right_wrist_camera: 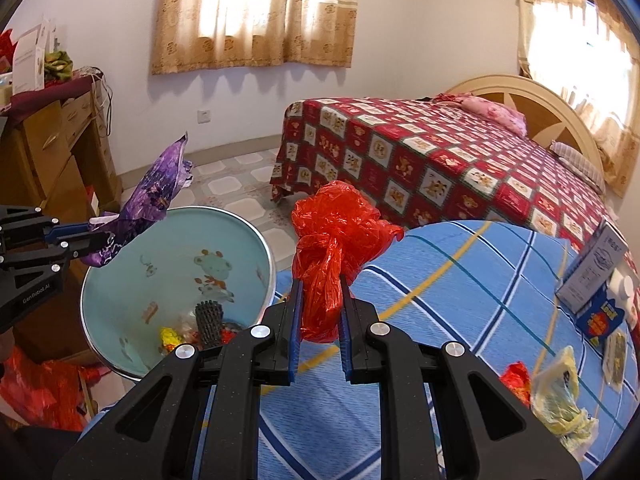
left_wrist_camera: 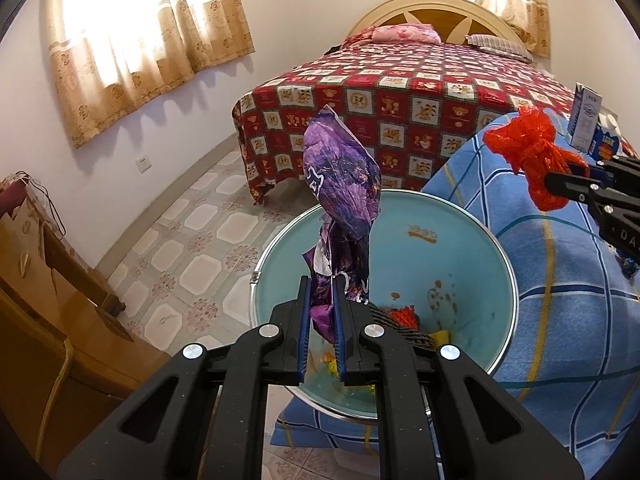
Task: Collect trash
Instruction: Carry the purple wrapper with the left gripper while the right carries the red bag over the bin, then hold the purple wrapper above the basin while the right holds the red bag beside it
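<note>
The left gripper point(left_wrist_camera: 322, 280) was clamped on a crumpled purple wrapper point(left_wrist_camera: 340, 184), holding it over the open light-blue bin point(left_wrist_camera: 472, 248), which already had scraps in its bottom. The right gripper point(right_wrist_camera: 320, 280) was clamped on a knotted red plastic bag point(right_wrist_camera: 332, 240), just right of the bin, above the blue checked cloth point(right_wrist_camera: 460, 300). More litter lay at the cloth's right.

Daylight glowed through tan curtains point(right_wrist_camera: 256, 12) on pale walls point(left_wrist_camera: 168, 120). A bed point(right_wrist_camera: 440, 160) with a red patterned cover stood on the tiled floor point(left_wrist_camera: 180, 256). A wooden dresser point(right_wrist_camera: 52, 152) stood against the wall.
</note>
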Tool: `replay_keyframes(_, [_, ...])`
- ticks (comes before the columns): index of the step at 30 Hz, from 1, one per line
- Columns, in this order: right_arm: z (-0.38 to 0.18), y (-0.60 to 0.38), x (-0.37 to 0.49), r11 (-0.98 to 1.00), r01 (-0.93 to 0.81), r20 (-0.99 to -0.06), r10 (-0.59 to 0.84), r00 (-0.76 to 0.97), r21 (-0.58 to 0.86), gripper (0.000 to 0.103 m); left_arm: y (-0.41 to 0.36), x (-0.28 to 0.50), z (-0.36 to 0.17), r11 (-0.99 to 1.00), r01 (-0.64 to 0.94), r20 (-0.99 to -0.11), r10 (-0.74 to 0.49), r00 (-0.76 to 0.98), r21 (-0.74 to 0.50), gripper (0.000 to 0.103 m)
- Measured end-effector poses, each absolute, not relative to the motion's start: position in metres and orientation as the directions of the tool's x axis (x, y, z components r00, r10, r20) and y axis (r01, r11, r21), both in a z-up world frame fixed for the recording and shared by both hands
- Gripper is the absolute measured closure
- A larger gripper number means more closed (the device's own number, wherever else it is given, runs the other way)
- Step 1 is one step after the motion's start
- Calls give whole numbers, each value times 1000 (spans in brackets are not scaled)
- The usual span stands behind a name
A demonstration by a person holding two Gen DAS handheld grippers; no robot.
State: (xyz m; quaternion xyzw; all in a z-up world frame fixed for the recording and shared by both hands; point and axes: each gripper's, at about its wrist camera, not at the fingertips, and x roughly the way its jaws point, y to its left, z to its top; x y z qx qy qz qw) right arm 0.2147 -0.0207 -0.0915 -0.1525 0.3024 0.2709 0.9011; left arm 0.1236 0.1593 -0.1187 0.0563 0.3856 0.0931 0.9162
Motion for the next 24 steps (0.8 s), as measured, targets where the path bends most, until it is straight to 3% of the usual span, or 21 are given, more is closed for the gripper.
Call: replay_keyframes(24, [-95,6,209,766,-631,-634,428,644,-124,87,177,121,-122,973,-156,-704,230,672,169,93])
